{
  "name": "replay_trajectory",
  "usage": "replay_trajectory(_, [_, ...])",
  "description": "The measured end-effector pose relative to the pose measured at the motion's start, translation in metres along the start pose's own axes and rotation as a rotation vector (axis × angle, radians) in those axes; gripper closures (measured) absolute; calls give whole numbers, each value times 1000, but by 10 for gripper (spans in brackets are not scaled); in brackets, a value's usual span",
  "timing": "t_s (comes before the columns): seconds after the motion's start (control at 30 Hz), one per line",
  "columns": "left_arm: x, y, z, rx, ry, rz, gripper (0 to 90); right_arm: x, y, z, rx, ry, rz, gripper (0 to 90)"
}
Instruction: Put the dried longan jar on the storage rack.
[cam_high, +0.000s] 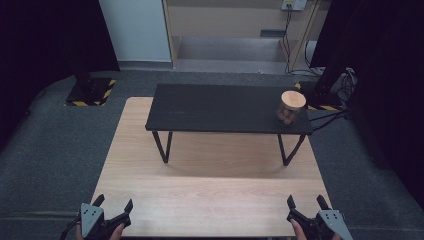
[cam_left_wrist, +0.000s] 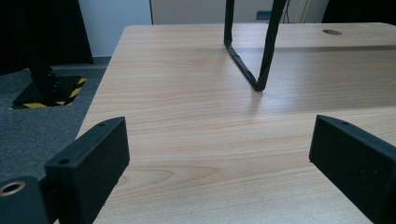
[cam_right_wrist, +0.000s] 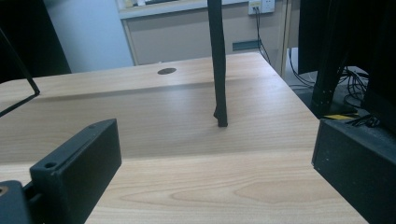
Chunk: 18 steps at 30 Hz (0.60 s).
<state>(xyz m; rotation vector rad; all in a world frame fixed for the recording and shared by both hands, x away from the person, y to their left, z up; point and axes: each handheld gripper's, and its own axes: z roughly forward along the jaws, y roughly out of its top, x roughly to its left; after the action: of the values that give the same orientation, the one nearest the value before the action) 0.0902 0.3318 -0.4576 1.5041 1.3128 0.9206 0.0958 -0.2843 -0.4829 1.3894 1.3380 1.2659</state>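
- Grippers sit at the near edge of the wooden table (cam_high: 150, 195): my left gripper (cam_high: 114, 206) at the near left corner, my right gripper (cam_high: 305, 204) at the near right corner, well apart from each other.
- Both have their jaws spread wide with nothing between them; in each gripper view bare wood shows across the gap.
- Between the two grippers the near strip of tabletop is open wood from the left edge to the right edge.
- Farther in stands a black shelf (cam_high: 220, 107) on thin metal legs, spanning most of the table's width; its left leg (cam_left_wrist: 254, 56) is ahead of my left gripper, its right leg (cam_right_wrist: 217, 70) ahead of my right.
- Under the shelf the wood is bare.
- On the shelf's right end, close to its near right corner, stands a clear jar (cam_high: 290, 108) with a wooden lid and brown round pieces inside.
- Left of the jar the shelf top is bare.
- Grey carpet (cam_high: 55, 150) surrounds the table on both sides.
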Motion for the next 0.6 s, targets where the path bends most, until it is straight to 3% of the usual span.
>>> replay_trajectory(0.6, [1, 1, 6, 0, 3, 3, 36, 3, -20, 0, -42, 0, 4, 21])
